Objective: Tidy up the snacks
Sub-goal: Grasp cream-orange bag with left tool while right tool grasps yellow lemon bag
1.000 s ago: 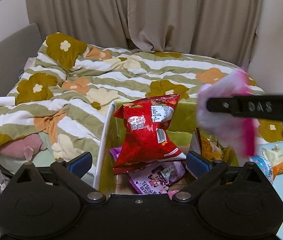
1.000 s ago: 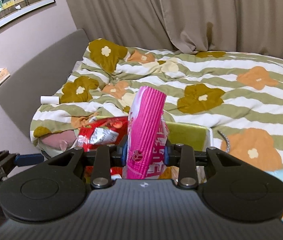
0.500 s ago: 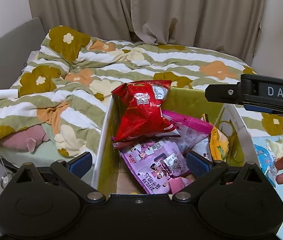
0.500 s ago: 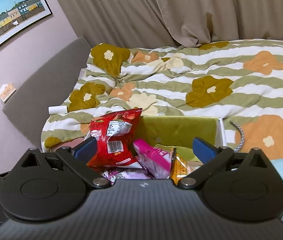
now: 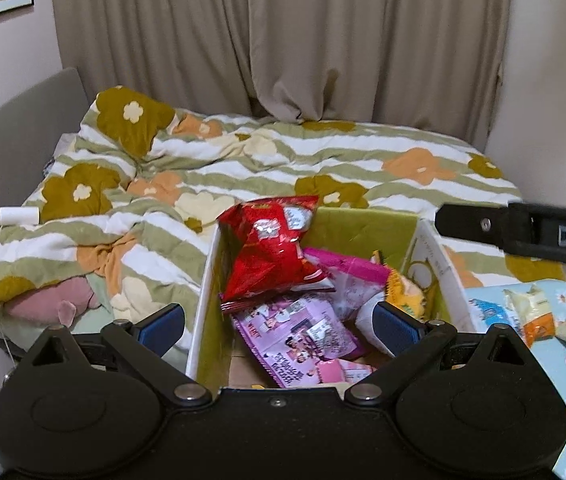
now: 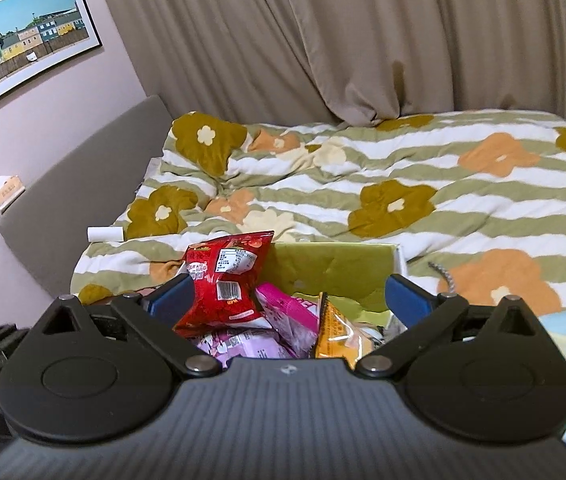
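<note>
A green-lined box [image 5: 363, 228] stands at the bed's foot, holding a red snack bag [image 5: 271, 252], a pink bag [image 5: 347, 276], a purple bag [image 5: 295, 332] and an orange bag [image 5: 403, 292]. My left gripper [image 5: 279, 324] is open and empty just above the box's near side. My right gripper [image 6: 289, 294] is open and empty, above the box [image 6: 335, 264], with the red bag [image 6: 223, 280], pink bag [image 6: 291, 312] and orange bag [image 6: 335, 332] between its fingers. The right gripper's arm [image 5: 523, 232] shows at the right of the left wrist view.
A striped floral duvet [image 5: 243, 168] covers the bed behind the box. Several more snack packets [image 5: 531, 312] lie on a light blue cloth [image 5: 495, 296] to the right. Curtains [image 6: 363, 40] hang behind; a grey headboard [image 6: 95, 168] is at the left.
My right gripper opened and let the pink bag drop into the box, where it lies beside the red bag. Both grippers pulled back and rose slightly.
</note>
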Tool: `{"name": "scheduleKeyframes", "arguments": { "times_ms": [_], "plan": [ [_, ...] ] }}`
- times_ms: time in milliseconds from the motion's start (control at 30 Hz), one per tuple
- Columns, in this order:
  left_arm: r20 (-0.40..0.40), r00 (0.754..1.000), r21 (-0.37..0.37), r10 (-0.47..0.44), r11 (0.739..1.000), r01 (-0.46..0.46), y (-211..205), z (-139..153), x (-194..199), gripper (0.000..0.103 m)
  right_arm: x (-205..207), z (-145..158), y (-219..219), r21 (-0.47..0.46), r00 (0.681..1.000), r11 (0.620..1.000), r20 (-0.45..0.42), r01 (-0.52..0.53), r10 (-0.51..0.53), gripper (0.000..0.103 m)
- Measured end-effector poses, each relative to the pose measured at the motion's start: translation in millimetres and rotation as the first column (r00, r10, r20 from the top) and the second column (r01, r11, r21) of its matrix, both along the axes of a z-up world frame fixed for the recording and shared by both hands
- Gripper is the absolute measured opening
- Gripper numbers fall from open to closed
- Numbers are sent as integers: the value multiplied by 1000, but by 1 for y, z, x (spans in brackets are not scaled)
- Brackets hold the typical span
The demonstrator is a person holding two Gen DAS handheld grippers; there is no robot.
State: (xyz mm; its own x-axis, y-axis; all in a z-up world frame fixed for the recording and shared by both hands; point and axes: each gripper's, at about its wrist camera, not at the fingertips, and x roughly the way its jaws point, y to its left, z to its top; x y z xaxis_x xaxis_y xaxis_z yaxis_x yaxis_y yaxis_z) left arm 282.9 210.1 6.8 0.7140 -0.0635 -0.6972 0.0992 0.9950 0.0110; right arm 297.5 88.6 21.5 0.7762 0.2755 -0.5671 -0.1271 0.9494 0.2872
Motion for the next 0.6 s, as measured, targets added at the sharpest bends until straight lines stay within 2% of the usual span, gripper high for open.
{"name": "scheduleKeyframes", "arguments": {
  "times_ms": [300, 600],
  "plan": [
    [68, 994, -8, -87, 996, 88, -37, 21, -30, 102, -54, 22, -29, -22, 997, 997, 16, 75, -75, 103],
    [89, 985, -5, -149, 989, 150, -115, 21, -47, 102, -100, 30, -111, -79, 983, 981, 77, 175, -169, 103]
  ]
}}
